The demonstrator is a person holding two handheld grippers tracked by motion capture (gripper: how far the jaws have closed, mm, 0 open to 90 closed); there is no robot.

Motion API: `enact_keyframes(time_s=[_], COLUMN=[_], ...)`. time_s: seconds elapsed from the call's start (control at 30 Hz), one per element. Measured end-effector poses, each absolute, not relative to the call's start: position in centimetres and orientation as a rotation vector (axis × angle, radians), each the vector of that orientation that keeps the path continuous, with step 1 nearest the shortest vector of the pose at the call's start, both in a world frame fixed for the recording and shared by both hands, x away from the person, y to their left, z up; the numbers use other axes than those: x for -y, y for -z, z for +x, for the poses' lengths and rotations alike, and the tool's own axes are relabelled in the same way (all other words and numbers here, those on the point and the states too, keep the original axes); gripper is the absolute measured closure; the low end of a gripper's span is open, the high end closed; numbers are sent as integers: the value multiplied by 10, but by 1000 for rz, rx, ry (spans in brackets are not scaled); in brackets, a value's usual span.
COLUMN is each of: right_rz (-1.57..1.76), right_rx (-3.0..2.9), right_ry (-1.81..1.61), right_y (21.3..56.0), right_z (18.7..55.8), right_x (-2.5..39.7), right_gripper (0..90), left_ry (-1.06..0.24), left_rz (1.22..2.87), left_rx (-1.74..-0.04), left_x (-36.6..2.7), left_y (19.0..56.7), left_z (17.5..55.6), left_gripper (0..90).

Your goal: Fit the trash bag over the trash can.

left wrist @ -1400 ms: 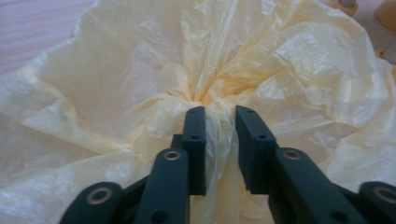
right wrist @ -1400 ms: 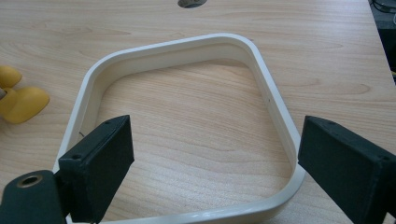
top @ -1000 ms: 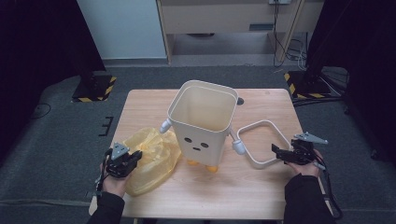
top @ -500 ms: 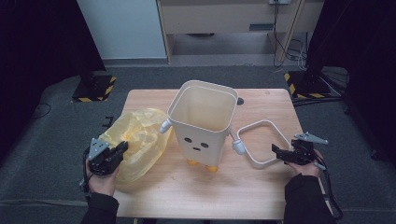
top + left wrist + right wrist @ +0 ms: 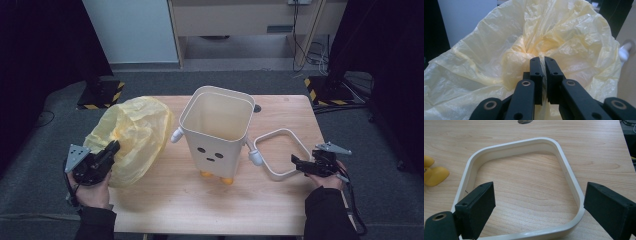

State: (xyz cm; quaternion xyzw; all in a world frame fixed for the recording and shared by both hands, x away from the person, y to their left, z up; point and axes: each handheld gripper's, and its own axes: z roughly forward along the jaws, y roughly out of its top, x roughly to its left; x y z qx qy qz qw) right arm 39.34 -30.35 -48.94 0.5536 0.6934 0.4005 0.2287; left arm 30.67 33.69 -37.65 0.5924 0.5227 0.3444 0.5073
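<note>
While the left tongs point(image 5: 543, 60) pinched the crinkly yellow plastic bag point(image 5: 134, 135), the right tongs point(image 5: 537, 202) sat wide open over the cream rounded-square plastic ring point(image 5: 524, 147) on the desk point(image 5: 165, 205).

Bearing everything: a light wooden table point(image 5: 165, 210), grain running left to right, a small round dark hole point(image 5: 257, 108) sitting near its far edge. Standing upright at the middle on stubby yellow feet point(image 5: 213, 176): a cream square bin point(image 5: 216, 131) with a dotted face on its front wall, mouth gaping upward. Lying flat just right of it, by one white side knob point(image 5: 255, 158): a cream rounded-square ring point(image 5: 281, 154), bare wood showing through. Billowing over the left part and spilling past the table's left edge: a crumpled yellow plastic bag point(image 5: 136, 131).
</note>
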Motion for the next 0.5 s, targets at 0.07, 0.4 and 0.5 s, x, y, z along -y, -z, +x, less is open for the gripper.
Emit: enact_keyframes(time_s=[0.07,0.4,0.5], right_rz=[1527,1528,1528], right_rx=[-1909,-1908,-1908], right_ry=[-1102,-1101,-1103], right_y=[489,489,489], right_z=[393,393,393], right_x=[304,304,304], right_gripper=[105,105,105], left_ry=[-834,-837,-829], left_rz=[1398,1346,1344], left_rx=[-1251,-1145,-1112], left_x=[-340,-324,-315], left_y=[369,329,321], left_z=[305,301,300], left_gripper=[850,850,850])
